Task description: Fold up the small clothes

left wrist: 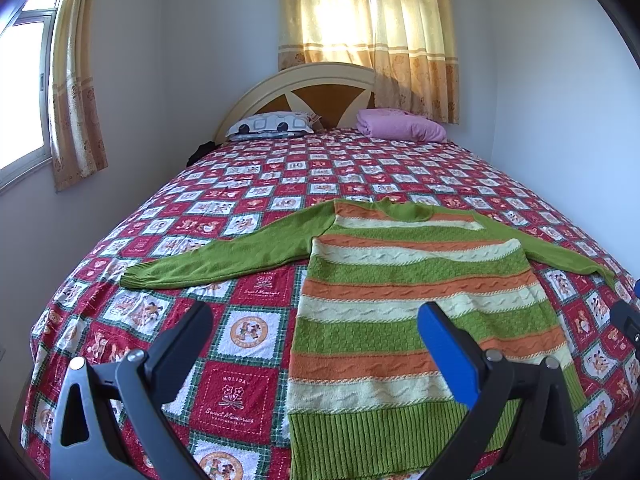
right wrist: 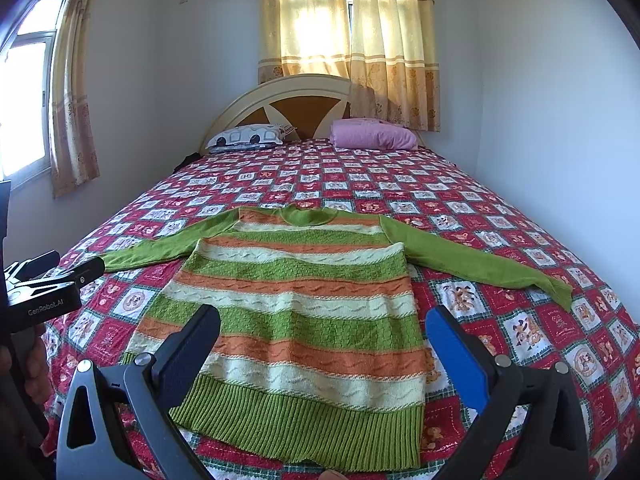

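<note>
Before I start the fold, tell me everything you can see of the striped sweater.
The striped sweater is a knit pullover with green, orange and cream bands, cable-textured, with plain green sleeves, a green round collar and a ribbed green hem. It lies flat and unfolded on the patterned bedspread, hem toward the cameras, collar toward the headboard, both sleeves spread out to the sides. Only the bedspread touches it. The left gripper and the right gripper are both open above its lower part, gripping nothing.

sweater (left wrist: pixel 408 300) | green-orange-cream stripes | flat, sleeves spread | on bedspread (left wrist: pixel 240 396)
</note>
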Available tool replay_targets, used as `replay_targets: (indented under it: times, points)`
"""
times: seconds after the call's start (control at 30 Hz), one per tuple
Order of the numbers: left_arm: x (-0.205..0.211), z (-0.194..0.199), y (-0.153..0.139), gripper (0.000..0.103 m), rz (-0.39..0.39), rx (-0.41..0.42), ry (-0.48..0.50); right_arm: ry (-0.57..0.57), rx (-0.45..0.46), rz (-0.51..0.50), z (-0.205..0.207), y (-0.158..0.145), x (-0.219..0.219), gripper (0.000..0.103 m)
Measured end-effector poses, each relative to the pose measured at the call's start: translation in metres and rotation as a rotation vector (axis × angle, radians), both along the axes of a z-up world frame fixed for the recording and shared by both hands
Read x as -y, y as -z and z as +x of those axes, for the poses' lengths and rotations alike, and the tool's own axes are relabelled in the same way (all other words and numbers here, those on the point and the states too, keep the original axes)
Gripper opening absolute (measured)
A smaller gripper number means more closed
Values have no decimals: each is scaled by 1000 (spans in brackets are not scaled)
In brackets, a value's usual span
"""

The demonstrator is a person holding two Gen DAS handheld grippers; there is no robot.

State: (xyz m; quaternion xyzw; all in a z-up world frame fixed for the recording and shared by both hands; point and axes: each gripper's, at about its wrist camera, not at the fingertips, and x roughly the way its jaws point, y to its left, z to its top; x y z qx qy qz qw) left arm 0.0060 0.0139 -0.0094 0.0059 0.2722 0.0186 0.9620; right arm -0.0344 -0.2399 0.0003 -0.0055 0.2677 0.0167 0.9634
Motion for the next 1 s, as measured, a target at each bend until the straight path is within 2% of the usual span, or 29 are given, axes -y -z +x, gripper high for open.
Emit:
replay_targets:
  times: [1.0]
  points:
    - [1, 0, 2, 103, 5, -4, 0, -27, -20, -7, 4, 6, -3, 102]
